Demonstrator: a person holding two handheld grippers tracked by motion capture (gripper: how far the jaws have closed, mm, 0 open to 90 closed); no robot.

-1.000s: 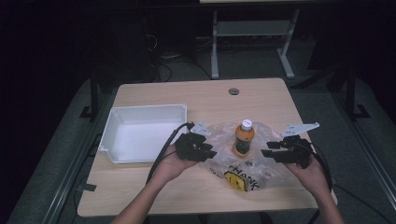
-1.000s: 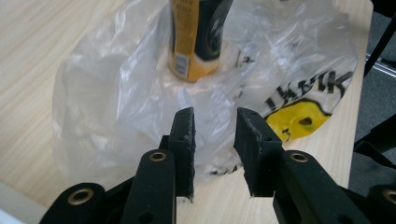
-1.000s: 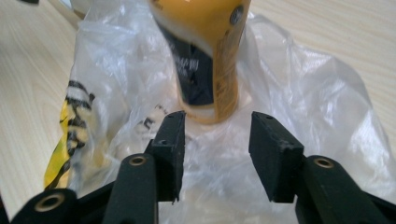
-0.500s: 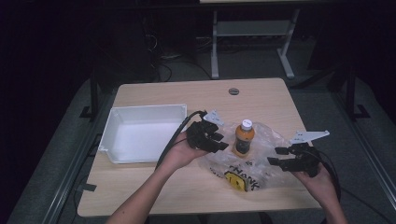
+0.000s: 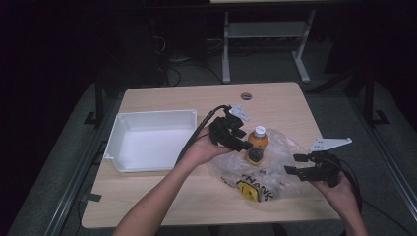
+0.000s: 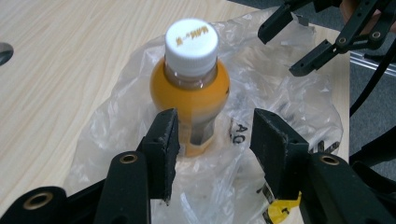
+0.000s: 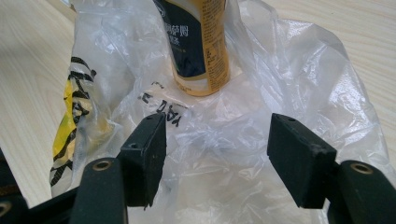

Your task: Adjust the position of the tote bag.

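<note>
Opening left tongs (image 6: pixel 212 140) — lifted, nearer bottle (image 6: pixel 194 88)

The high view is dim, its surroundings nearly black, and slightly soft. Both gripper views are brighter and sharp, with glare on the crinkled clear plastic bag (image 7: pixel 289 79).
</note>
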